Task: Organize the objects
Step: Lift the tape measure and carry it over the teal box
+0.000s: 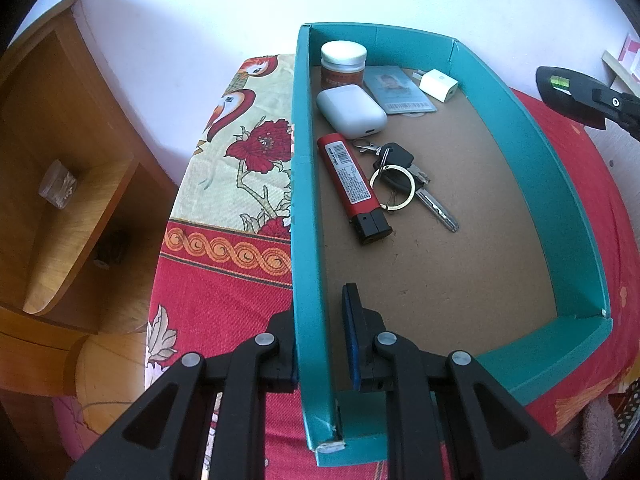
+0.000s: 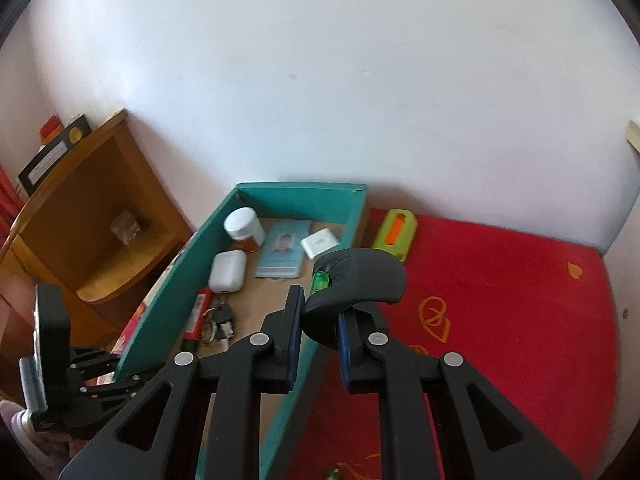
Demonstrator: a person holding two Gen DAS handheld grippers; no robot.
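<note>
A: Left hand-held gripper [image 1: 322,344] — clamped on teal box [image 1: 560,184], pads pinching near end of left wall, one finger inside, one outside.

B: Right hand-held gripper [image 2: 320,320]?

A: Clamped on black curved tool [image 2: 352,276] w/ green vial, held above box's right wall, not touching it. Same tool seen from left cam, up in air beyond box's right wall.

B: Inside box?

A: All crowded toward far-left corner. White-lidded jar [image 1: 343,65] right in corner. White earbud case [image 1: 351,111] just in front of jar, touching or nearly. ID card [image 1: 400,90] flat on box floor beside jar, to right. White charger plug [image 1: 438,85] by far wall, right of card. Red lighter [image 1: 354,188] lying along left wall, nearer than case. Keys w/ ring [image 1: 404,184] just beside lighter, on right. Rest of box floor bare cardboard.

B: Outside box?

A: Green-orange item [image 2: 394,236] on red cloth [image 2: 500,300], just past box's far-right corner; can't tell what. Wooden shelf unit [image 1: 60,184] well left of box, small clear container on one shelf. Surface under cloth — tabletop or bed, can't tell.
</note>
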